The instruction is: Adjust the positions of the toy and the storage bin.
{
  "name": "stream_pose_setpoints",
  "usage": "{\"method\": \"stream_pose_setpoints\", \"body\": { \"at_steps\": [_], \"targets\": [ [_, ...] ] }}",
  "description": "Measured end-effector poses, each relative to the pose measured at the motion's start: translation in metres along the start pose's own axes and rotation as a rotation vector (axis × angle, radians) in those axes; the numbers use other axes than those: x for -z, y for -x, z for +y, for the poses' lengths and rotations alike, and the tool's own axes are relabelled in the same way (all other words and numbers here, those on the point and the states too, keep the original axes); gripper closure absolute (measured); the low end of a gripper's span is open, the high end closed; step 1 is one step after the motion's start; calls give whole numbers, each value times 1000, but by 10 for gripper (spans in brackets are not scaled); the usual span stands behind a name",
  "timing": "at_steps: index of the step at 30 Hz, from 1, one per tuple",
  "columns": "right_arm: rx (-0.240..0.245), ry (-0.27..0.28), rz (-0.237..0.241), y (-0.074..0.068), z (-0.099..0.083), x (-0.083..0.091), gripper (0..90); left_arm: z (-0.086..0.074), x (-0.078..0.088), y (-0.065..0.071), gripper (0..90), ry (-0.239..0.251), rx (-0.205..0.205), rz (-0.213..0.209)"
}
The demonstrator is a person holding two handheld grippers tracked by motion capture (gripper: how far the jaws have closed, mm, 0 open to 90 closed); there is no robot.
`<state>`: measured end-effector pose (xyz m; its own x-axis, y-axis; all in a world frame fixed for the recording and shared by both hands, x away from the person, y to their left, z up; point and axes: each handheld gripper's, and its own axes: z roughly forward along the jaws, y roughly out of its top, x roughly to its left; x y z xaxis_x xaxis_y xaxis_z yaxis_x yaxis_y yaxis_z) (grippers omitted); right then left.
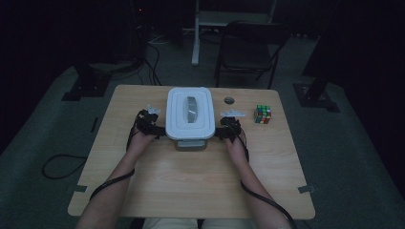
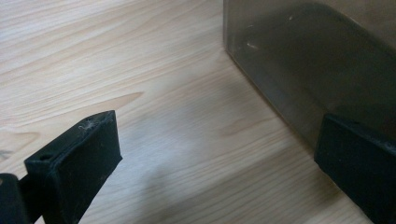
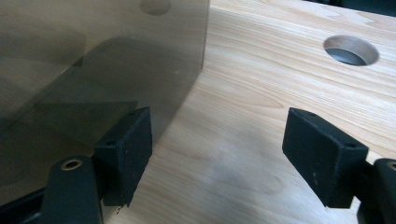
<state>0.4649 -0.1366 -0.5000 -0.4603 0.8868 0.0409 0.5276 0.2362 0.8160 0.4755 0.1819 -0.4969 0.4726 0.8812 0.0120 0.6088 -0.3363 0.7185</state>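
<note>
A rectangular box with a white lid (image 1: 189, 112) and smoky translucent walls stands on the wooden table (image 1: 200, 181), back of centre. My left gripper (image 1: 148, 123) sits against its left side and my right gripper (image 1: 230, 128) against its right side. In the left gripper view the gripper (image 2: 215, 158) is open, one jaw lying along the box wall (image 2: 303, 56) and bare table between the jaws. In the right gripper view the gripper (image 3: 219, 154) is open too, its inner jaw against the box wall (image 3: 93, 56) with nothing between the jaws.
A colourful puzzle cube (image 1: 262, 114) sits to the right of the box. A round cable hole (image 1: 229, 100) (image 3: 351, 50) is cut in the table behind my right gripper. A dark folding chair (image 1: 248, 47) stands beyond the far edge.
</note>
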Motion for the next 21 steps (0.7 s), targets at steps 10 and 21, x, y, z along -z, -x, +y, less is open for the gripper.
{"method": "stream_pose_setpoints", "body": {
  "at_steps": [10, 21],
  "targets": [
    [-34, 14, -15, 17, -17, 18, 241, 4, -6, 23, 10, -7, -32, -50],
    [-56, 18, -38, 34, -32, 36, 241, 7, -13, 45, 10, -3, -49, -99]
  ]
}}
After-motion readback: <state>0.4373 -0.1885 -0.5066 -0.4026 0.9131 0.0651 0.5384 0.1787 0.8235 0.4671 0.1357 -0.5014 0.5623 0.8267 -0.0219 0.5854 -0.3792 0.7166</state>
